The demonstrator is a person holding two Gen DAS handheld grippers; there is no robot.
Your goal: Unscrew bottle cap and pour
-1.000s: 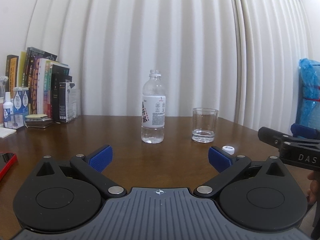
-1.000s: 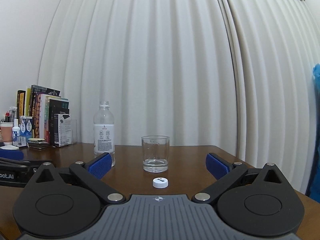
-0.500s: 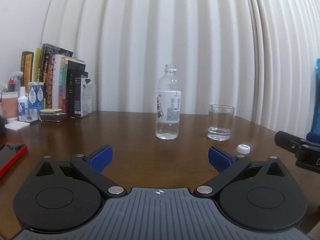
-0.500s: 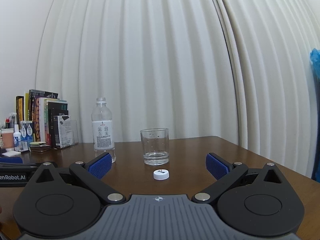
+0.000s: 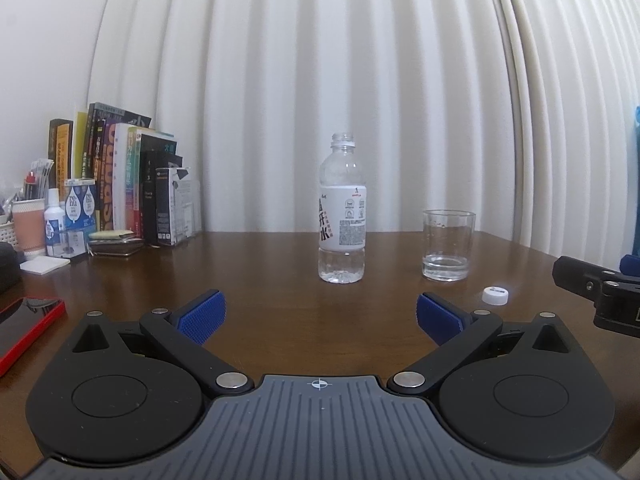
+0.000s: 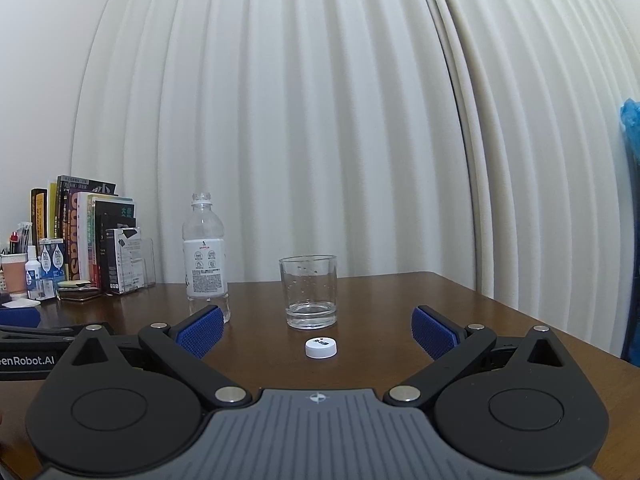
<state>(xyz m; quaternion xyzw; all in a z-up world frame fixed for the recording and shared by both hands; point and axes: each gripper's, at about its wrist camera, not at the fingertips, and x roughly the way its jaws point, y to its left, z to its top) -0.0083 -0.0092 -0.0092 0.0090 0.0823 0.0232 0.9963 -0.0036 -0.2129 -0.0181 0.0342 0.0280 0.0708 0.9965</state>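
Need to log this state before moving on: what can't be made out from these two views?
- Bottle base: right view, hidden behind the right gripper finger.
- Left gripper: right view, cut off by the left edge.
- Cap print: both views, too small to read.
- Glass water level: faint, unclear.

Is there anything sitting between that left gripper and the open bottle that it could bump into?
Nothing visible. From the left gripper, bare table runs straight to the bottle. The glass and cap sit off to the right, apart from it.

Glossy dark wood table; clear plastic bottle; smooth glass tumbler.
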